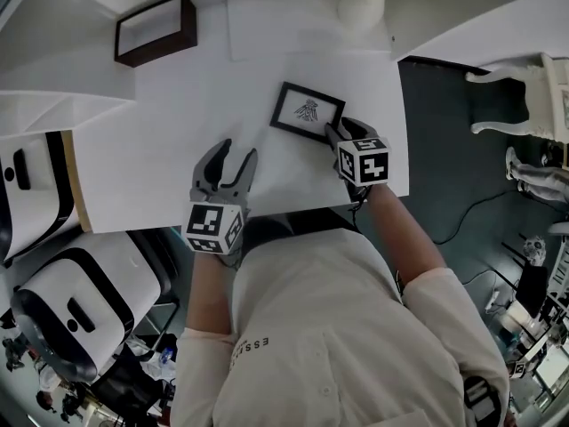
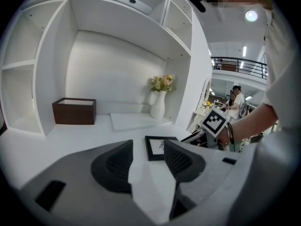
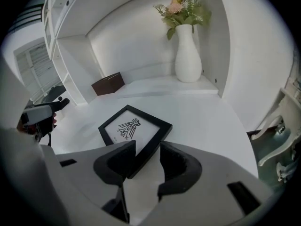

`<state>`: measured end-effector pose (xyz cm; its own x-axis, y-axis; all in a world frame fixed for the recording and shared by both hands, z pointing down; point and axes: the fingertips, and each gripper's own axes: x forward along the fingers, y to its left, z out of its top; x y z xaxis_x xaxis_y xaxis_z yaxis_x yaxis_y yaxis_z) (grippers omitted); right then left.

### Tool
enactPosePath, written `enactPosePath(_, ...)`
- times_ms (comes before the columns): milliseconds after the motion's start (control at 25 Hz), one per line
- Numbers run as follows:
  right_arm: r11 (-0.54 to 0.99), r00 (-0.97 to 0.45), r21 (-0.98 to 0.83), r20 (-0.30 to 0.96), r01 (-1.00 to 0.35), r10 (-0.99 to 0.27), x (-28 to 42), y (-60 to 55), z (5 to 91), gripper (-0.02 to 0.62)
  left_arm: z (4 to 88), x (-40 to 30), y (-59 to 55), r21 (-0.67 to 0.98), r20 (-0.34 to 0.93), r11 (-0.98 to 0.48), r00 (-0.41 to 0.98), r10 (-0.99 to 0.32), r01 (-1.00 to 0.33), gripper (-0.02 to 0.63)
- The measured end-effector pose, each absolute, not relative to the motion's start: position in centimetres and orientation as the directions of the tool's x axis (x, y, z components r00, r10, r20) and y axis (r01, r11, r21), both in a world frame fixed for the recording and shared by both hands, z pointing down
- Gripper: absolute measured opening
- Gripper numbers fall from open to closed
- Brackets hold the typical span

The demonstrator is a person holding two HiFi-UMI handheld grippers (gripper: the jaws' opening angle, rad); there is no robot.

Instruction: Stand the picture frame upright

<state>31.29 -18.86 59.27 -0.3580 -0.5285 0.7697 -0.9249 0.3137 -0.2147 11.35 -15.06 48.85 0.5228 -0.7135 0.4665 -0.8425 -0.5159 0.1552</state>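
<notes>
A black picture frame (image 1: 307, 111) with a bird print lies flat on the white table (image 1: 160, 167). In the right gripper view its near corner (image 3: 134, 128) reaches in between the jaws of my right gripper (image 3: 148, 147). The jaws stand apart, with a white gap between the right jaw and the frame's edge. In the head view the right gripper (image 1: 342, 136) sits at the frame's near right corner. My left gripper (image 1: 233, 163) hovers open over the table, left of the frame, with nothing between its fingers. The left gripper view shows the frame (image 2: 157, 147) just beyond the left gripper (image 2: 148, 145).
A brown open box (image 1: 156, 29) stands at the back left by the shelf wall. A white vase of flowers (image 1: 362, 7) stands at the back right, with a flat white board (image 1: 302, 25) in front of it. The table's right edge drops to dark floor with a white chair (image 1: 524, 96).
</notes>
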Motion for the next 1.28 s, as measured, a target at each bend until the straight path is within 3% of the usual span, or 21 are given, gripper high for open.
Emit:
enactPosePath(520, 0.263, -0.337, -0.23, 0.794, -0.937, -0.507, 31.2, -18.7, 59.9, 0.163, 48.5, 10.9, -13.9, 0.141, 0.465, -0.502, 0.505, -0.728, -0.853, 0.202)
enactPosePath(1280, 0.409, -0.389, -0.203, 0.806, -0.89, -0.446, 26.1, -11.9, 59.7, 0.16, 48.8, 7.5, -6.8, 0.17, 0.485, -0.521, 0.531, -0.694, -0.836, 0.202)
